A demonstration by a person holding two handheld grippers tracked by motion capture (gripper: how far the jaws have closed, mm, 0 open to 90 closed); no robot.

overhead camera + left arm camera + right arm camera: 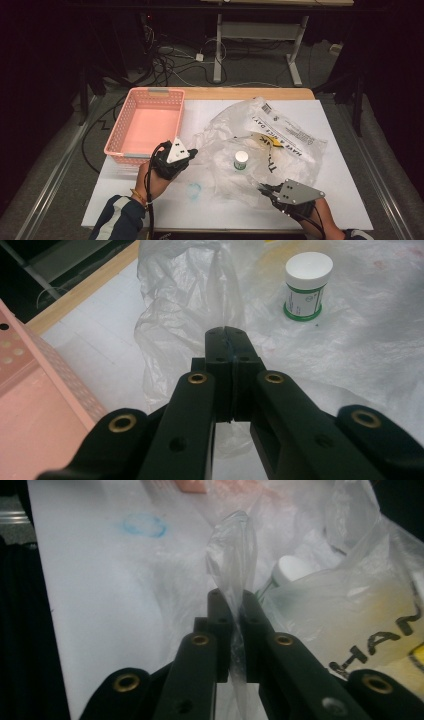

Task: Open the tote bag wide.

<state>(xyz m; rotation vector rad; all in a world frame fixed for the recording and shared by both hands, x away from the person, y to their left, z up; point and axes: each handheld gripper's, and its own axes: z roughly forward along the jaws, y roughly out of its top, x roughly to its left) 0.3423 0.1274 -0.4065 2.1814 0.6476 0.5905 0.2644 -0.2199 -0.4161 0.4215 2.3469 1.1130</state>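
A crumpled clear plastic bag [287, 131] with black and yellow print lies on the white table top. A small bottle [241, 160] with a white cap and green label stands upright inside its folds. My left gripper [192, 151] is at the bag's left edge, with its jaws shut on a fold of film. In the left gripper view the left gripper [227, 330] pinches the bag [190, 290], with the bottle [306, 285] beyond. My right gripper [261, 188] is at the bag's near edge. In the right gripper view that right gripper [232, 595] is shut on a raised flap of the bag [235, 540], near the bottle [290, 569].
A pink perforated basket [150, 91] stands with nothing in it at the table's far left, close to my left hand. A faint blue ring mark [194, 190] lies on the white sheet [340, 200] between my hands. Cables and a desk frame sit on the floor beyond.
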